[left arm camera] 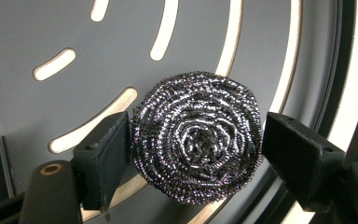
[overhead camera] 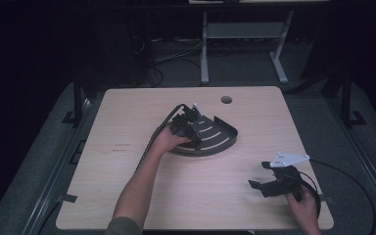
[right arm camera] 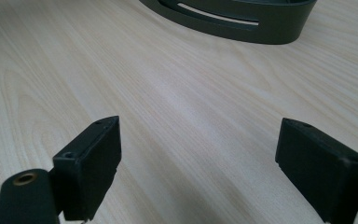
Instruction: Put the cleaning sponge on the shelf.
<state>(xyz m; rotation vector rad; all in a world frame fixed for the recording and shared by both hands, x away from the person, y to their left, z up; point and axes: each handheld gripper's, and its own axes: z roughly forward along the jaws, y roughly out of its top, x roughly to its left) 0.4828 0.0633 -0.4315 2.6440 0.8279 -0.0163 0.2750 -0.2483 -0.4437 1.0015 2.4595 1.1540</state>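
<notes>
A round steel-wool scrubber [left arm camera: 196,140] lies on the floor of a dark grey quarter-round slotted tray [overhead camera: 221,141] in the middle of the table. My left gripper [overhead camera: 191,118] points down into the tray and is open [left arm camera: 196,144], one jaw on each side of the scrubber. The left pad [left arm camera: 109,156] touches the scrubber's edge and the right pad [left arm camera: 298,154] stands just off it. The scrubber looks round and unsqueezed. My right gripper [overhead camera: 258,174] rests near the table's front right corner, open [right arm camera: 198,154], with bare wood between its jaws.
The light wooden table [overhead camera: 127,196] has a round cable hole [overhead camera: 226,100] near its far edge. The tray's curved wall [right arm camera: 242,23] lies ahead of the right gripper. Cables trail from both grippers. A desk frame [overhead camera: 204,54] stands on the dark floor beyond.
</notes>
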